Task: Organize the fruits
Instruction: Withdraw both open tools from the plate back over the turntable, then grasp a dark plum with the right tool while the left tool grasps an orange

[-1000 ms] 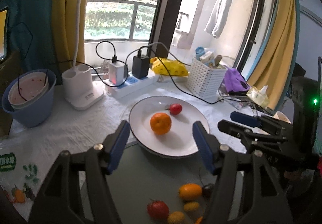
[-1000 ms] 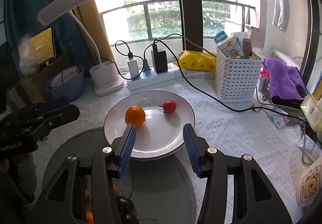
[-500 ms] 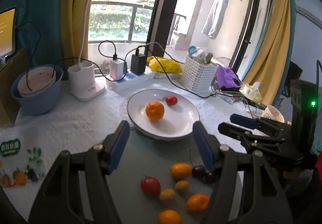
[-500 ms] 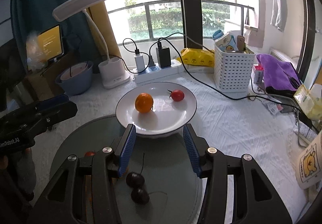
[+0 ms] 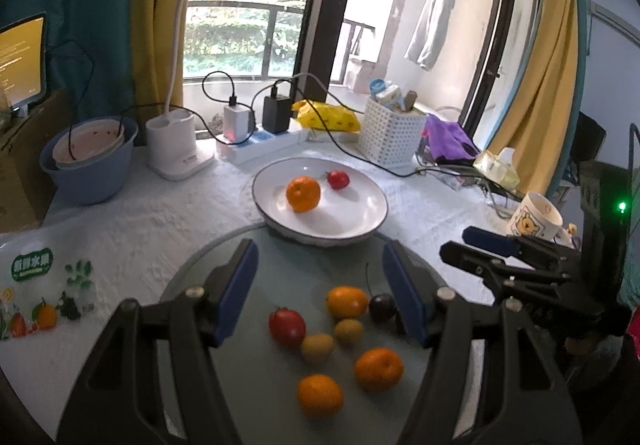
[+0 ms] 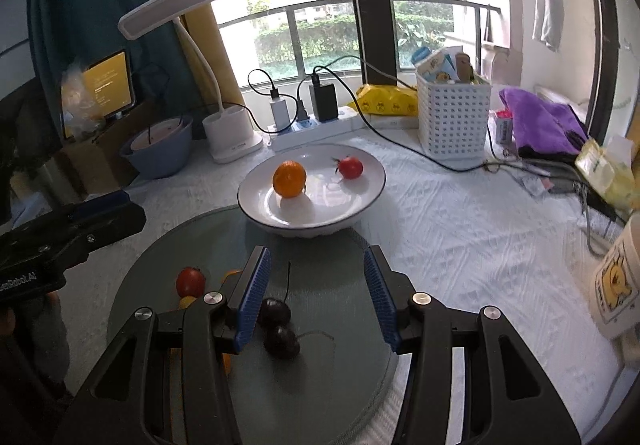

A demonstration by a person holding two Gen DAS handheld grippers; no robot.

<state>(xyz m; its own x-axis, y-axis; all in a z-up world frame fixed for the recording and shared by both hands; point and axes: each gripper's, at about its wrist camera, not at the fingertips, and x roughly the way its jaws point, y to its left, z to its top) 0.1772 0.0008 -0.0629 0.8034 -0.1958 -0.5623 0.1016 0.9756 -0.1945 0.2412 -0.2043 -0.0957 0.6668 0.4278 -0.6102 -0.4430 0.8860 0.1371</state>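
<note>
The left gripper (image 5: 320, 293) and the right gripper (image 6: 316, 295) both hung open, holding nothing. An orange (image 5: 303, 193) and a tomato (image 5: 338, 179) sat in the white plate (image 5: 360, 221). More fruits (image 5: 336, 329) lay on the round glass board (image 6: 320, 397).

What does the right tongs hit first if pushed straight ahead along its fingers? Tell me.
Probably the round grey glass board just past the two dark cherries, which sit left of centre between the open right tongs. Depth is unclear; the white plate lies farther on.
</note>
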